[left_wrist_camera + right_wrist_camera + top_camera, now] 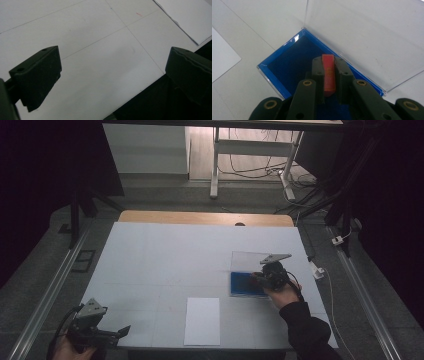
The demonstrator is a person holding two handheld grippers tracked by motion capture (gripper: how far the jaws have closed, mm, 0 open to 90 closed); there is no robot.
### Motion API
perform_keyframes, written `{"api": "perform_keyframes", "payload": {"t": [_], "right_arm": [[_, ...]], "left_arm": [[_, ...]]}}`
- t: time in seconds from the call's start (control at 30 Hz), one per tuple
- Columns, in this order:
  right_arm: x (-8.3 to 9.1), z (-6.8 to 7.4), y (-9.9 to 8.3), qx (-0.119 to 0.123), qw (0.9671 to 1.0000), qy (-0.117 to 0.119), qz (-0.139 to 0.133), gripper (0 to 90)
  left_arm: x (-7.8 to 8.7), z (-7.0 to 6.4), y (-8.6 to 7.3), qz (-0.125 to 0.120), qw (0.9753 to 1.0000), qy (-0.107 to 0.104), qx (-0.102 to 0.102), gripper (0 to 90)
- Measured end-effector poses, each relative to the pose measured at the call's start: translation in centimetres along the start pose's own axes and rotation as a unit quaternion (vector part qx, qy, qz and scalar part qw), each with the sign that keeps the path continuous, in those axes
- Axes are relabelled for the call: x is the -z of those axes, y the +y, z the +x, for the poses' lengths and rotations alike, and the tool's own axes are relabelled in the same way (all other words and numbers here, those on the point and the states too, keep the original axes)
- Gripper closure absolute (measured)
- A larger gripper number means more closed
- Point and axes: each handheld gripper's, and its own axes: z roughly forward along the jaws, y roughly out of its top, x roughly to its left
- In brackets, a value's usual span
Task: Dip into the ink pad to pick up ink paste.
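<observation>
White table covering [165, 255] is stretching across the scene; at its near left corner the left gripper [112, 334] is hovering, jaws gaping, holding nothing. Paper sheet [202, 321] is lying mid-front. Over right, the right gripper [329, 65] is pinching a red piece [329, 75] above the blue case [287, 60], clear lid [367, 32] standing open.

The left tool [107, 334] is held low at the near left corner of the surface [165, 260], its jaws spread wide apart with nothing between them. The right tool [265, 277] is extended farther out on the right side, gripped by a hand [281, 294] from a dark-sleeved forearm, and its jaws are closed tight on a thin red piece [328, 75].
</observation>
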Motion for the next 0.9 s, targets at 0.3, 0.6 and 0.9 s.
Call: {"api": "perform_keyframes", "payload": {"t": [0.3, 0.6, 0.9], "right_arm": [[-0.3, 1.4, 0.2, 0.035, 0.9989, -0.031, 0.009, 80.8], [-0.3, 0.3, -0.2, 0.002, 1.0, -0.003, -0.007, 80.9], [-0.2, 0.6, -0.3, 0.005, 0.9999, -0.009, -0.011, 80.7]], "left_arm": [[-0.1, 0.0, 0.0, 0.002, 1.0, 0.001, 0.002, 1.0], [0.0, 0.1, 0.0, 0.001, 1.0, -0.001, 0.003, 1.0], [0.0, 0.1, 0.0, 0.0, 1.0, -0.002, 0.004, 1.0]]}}
